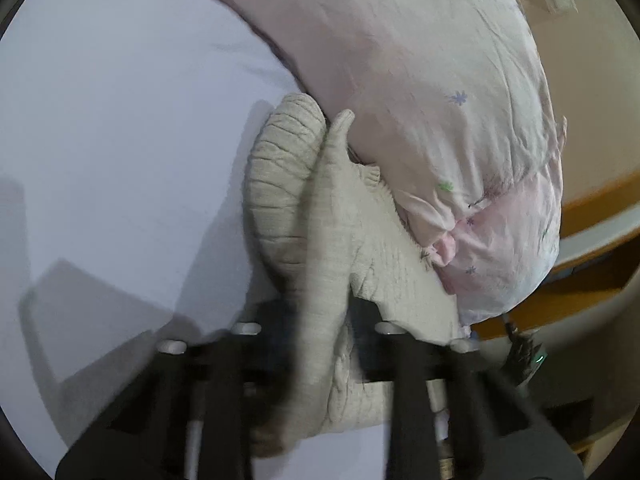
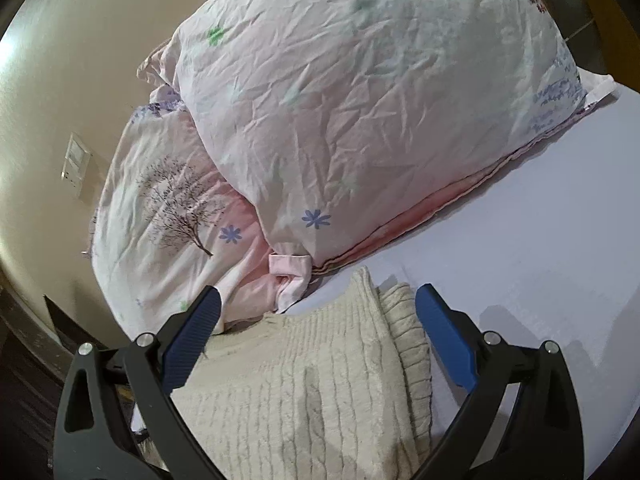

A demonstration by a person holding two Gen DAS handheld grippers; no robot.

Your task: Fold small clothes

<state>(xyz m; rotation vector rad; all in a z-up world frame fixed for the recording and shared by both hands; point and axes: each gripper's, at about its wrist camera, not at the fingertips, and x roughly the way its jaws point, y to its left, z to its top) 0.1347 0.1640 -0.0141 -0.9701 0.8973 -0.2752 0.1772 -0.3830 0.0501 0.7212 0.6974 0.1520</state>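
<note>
- The left hand-held gripper (image 1: 320, 312) is clamped on a bunched ridge of the cream knit garment (image 1: 320, 208); its fingers are blurred, so how deep the bite goes cannot be told
- Risk at that grip: the knit is thick, soft and stretchy, so I judge a shallow pinch could slip free mid-fold, or catch only the top layer and drag the fold askew
- The garment lies on the bed (image 1: 100, 120), on its pale lilac sheet near the edge where the floral pillow (image 1: 420, 80) sits; one ribbed part curls into a rounded roll that touches the pillow's underside
- Risk there: pulling the knit could snag it under the pillow, or rumple the smooth, thin sheet beneath
- From the right wrist view, the garment (image 2: 312, 380) shows raised cable ribs and a doubled-over edge, its upper corner pointing toward the pillow (image 2: 360, 100), which is puffy and finely creased, printed with small blue and green flowers
- A second pink pillow (image 2: 168, 208) with a tree print lies just beside it, toward the bed's side by the wall
- The right hand-held gripper (image 2: 318, 308) stands apart, blue ribbed pads either side of the knit, holding nothing
- Risk: closing from here may gather both folded layers unevenly, as the springy knit tends to spring open
</note>
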